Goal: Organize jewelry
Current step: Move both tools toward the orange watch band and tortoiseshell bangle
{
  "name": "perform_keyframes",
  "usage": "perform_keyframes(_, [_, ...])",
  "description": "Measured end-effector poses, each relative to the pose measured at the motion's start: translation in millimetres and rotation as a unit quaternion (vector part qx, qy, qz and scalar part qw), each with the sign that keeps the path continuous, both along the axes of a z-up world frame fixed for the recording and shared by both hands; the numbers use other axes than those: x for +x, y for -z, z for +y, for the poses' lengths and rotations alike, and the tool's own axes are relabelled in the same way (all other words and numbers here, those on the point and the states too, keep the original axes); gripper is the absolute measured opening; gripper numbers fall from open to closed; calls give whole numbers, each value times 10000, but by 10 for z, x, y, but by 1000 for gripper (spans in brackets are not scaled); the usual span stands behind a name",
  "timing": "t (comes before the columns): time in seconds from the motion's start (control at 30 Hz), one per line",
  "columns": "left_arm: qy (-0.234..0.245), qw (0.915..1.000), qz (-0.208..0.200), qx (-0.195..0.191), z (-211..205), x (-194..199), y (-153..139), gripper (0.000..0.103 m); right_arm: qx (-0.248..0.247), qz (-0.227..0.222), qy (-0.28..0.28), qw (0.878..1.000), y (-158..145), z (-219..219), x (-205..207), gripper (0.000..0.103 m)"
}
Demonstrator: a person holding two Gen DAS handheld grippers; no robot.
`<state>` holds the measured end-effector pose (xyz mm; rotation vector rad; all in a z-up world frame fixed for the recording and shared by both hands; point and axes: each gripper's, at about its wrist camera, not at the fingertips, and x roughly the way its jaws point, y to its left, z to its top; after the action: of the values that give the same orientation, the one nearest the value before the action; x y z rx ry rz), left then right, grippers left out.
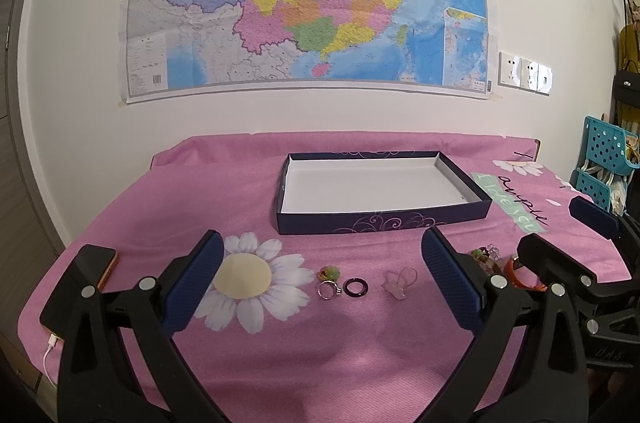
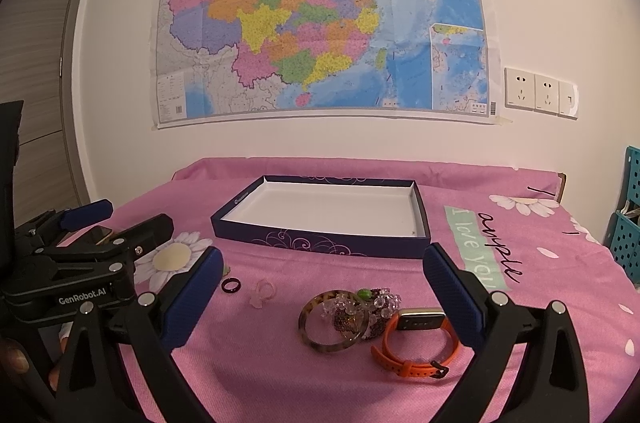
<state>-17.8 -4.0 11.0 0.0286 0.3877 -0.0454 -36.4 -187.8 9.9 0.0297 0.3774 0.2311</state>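
**A:** Where do you stand right now?

**B:** You face the bench (image 2: 280,383), covered in a pink flowered cloth, with the navy box (image 2: 320,243) lying open and bare-floored toward the wall. Your left gripper (image 1: 322,269) hangs above the near edge with its fingers spread wide and nothing between them; your right gripper (image 2: 322,273) is just as wide apart and just as empty.

**A:** And the jewelry?

**B:** All of it lies on the cloth in front of the box, none inside yet. Under your right gripper sit the orange watch (image 2: 416,343), the tortoiseshell bangle (image 2: 320,341) and a beaded cluster (image 2: 370,307) that overlaps the bangle. Under your left gripper lie a pale pink piece (image 1: 396,285), a dark ring (image 1: 357,289) and a silver ring with a green top (image 1: 330,283).

**A:** How should you take the first piece?

**B:** I judge the watch or bangle the easiest start. Come down over one side of the band, close across its width, and lift straight up so the cluster is not dragged along. Leave the small rings for last; they lie flat, so you probably need to tip a finger under the edge before you close.
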Motion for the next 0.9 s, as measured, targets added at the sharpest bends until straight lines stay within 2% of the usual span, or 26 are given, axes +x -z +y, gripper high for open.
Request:
perform_keyframes(0.2, [192,9997,146,13,-39,51,40,98,-21,76,-25,10000,16,-23,21,97])
perform_keyframes(0.37, [495,9977,456,-28,-111,143,135,98,-3,397,141,9991,103,-195,121,94])
perform_keyframes(0.53, [1042,9912,815,0,-292,260,255,98,85,872,357,9955,242,-451,258,83])
perform_keyframes(0.6, [1209,9883,923,67,-386,317,309,97,30,1078,482,9930,312,-553,321,73])
perform_keyframes(0.77, [1676,9781,1227,162,-624,459,423,85,208,1481,573,9871,443,-763,397,59])
perform_keyframes(0.9, [1812,9735,1387,172,-725,540,485,81,276,1505,365,9876,442,-767,379,51])
